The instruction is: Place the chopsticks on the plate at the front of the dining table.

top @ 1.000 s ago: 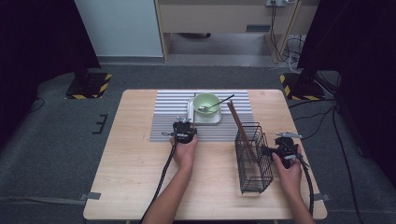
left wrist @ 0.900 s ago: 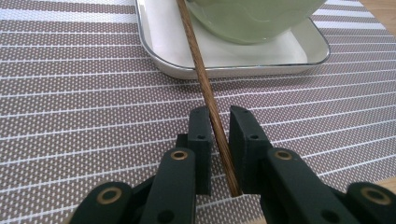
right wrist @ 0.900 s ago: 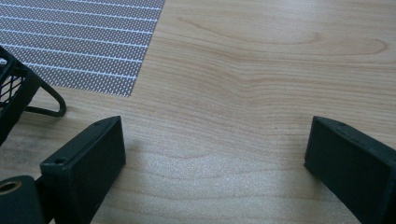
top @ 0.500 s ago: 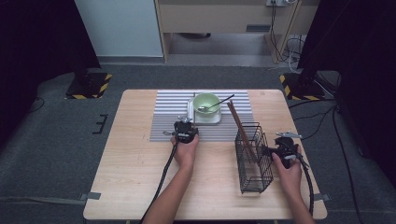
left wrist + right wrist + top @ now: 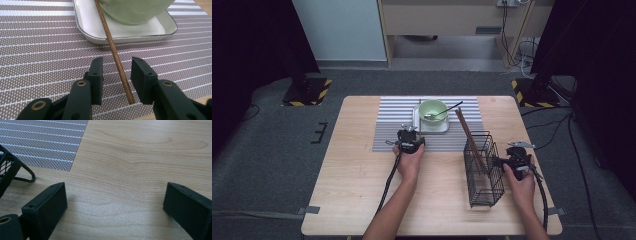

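Left claw has just been opening; its jaws stand apart w/ the thin brown wooden chopstick lying loose between them, far end propped on the white rounded-square tray under the pale green bowl, near end on the striped grey woven placemat. To do it well: lift straight back, don't nudge the stick. Right claw is wide apart over the bare light wood desk, beside the black wire basket. No readable writing.

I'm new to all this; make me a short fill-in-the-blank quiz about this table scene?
1. The green bowl sits on a white ____.
2. The spoon rests in the ____.
3. The chopstick lies between the jaws of the ____ gripper.
4. The black basket holds more ____.

Answers: tray; bowl; left; chopsticks
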A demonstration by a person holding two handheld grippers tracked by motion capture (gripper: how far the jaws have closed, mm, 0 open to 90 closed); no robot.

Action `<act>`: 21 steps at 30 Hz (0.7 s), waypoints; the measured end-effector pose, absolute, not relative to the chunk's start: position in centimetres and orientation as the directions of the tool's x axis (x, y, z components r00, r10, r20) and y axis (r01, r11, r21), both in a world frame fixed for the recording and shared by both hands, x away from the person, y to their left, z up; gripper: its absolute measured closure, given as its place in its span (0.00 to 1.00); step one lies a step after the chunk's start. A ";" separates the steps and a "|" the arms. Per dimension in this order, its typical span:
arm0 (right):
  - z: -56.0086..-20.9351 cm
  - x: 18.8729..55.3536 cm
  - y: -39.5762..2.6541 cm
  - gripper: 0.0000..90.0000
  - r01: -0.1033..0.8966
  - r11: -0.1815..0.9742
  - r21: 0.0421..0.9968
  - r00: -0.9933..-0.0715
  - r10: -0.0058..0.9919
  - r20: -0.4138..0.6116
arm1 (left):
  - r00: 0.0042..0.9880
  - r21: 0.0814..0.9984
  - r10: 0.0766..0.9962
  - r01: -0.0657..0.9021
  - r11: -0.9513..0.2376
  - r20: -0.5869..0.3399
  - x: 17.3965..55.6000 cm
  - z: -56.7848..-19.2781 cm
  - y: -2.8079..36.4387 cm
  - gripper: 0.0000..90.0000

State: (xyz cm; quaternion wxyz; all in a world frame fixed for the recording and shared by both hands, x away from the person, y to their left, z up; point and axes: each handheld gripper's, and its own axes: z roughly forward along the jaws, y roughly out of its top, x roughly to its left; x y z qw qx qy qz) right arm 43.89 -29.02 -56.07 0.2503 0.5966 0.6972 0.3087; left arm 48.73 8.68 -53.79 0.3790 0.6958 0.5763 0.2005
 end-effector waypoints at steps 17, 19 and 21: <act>-56.1 43.9 -29.0 0.06 0.677 0.098 0.729 -0.163 0.986 0.019 | 0.293 0.785 0.955 0.603 -0.143 -0.051 47.8 -53.0 8.8 0.50; -56.1 43.9 -29.0 0.06 0.678 0.098 0.729 -0.163 0.986 0.019 | 0.299 0.787 0.954 0.597 -0.158 -0.036 47.6 -52.9 8.9 0.48; -56.1 43.9 -29.0 0.06 0.677 0.098 0.729 -0.163 0.986 0.019 | 0.306 0.783 0.952 0.598 -0.172 -0.024 47.5 -52.7 9.1 0.44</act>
